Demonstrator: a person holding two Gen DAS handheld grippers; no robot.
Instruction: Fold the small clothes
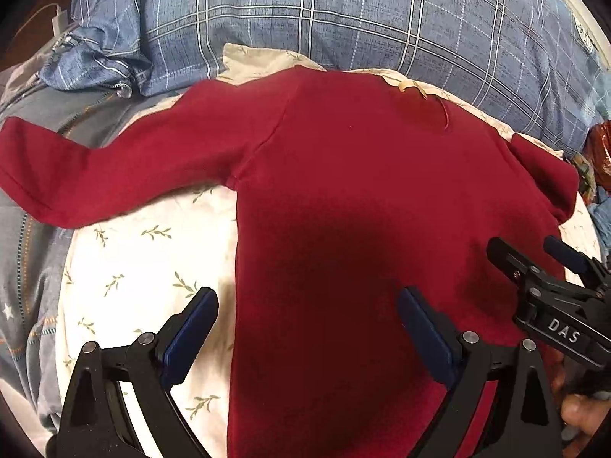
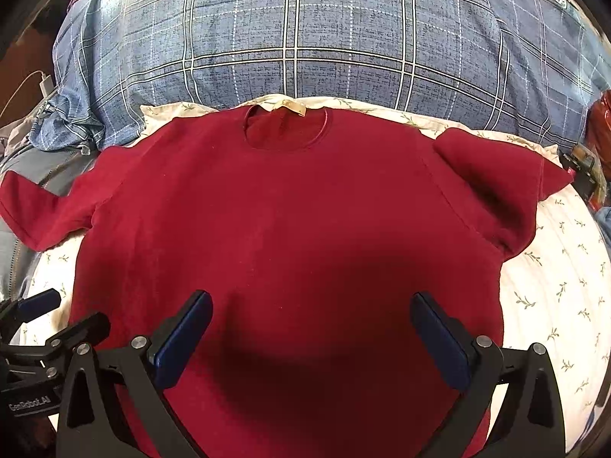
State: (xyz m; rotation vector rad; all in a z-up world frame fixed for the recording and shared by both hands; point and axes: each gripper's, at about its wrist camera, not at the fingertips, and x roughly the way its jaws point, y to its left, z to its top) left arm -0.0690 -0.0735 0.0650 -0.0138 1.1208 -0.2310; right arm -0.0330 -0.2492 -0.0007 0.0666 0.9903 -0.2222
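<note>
One dark red knit sweater flat on leaf-print white sheet, neckline toward 12 o'clock. Both left gripper and right gripper gaping wide, empty, above hem.

My left gripper hangs wide open over the sweater, nothing between its fingers. At 3 o'clock the right gripper crowds in close, also spread open. The plaid quilt banks up at 12 o'clock, walling off the far side. Flat floral sheet at 3 o'clock of my right gripper gives open room.
</note>
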